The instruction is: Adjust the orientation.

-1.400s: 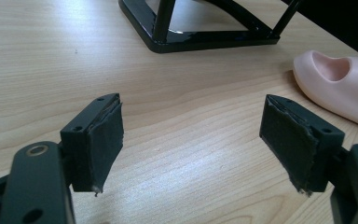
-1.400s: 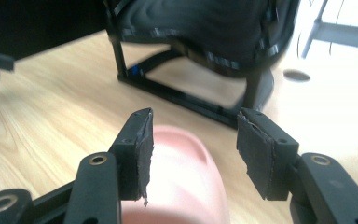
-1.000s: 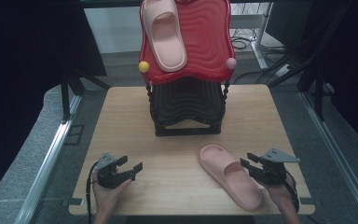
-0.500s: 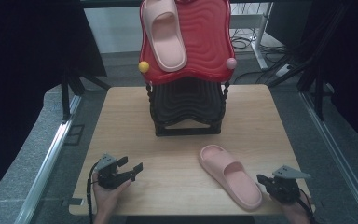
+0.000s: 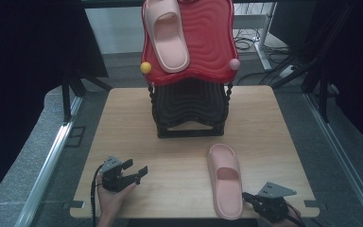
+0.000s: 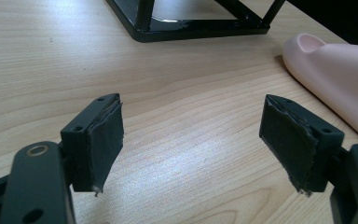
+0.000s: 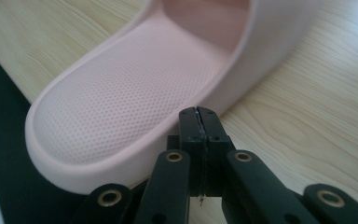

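No brand, label or writing can be read on anything here. The pink slipper [image 5: 226,179] is smooth moulded foam with a rounded rim, a footbed dotted with fine pinholes and a wide closed strap. It lies flat on the bench [image 5: 123,118], a pale wood-grain top, just in front of the rack [image 5: 189,111] and a little to its right, heel toward the person.

The rack stands at the middle of the bench: a black frame with a ribbed, wavy black tier below and a glossy red wavy tier above, a yellow ball [image 5: 145,67] and a pink ball [image 5: 235,64] at its corners. A second pink slipper [image 5: 166,33] rests on the red tier.

The right hand-held gripper [image 7: 200,116] is clenched with nothing between its jaws, having just closed; its tip sits just beside the slipper's heel rim. The left hand-held gripper [image 6: 191,135] is released, its worn dark pads [image 6: 107,140] wide apart over bare wood, left of the slipper.
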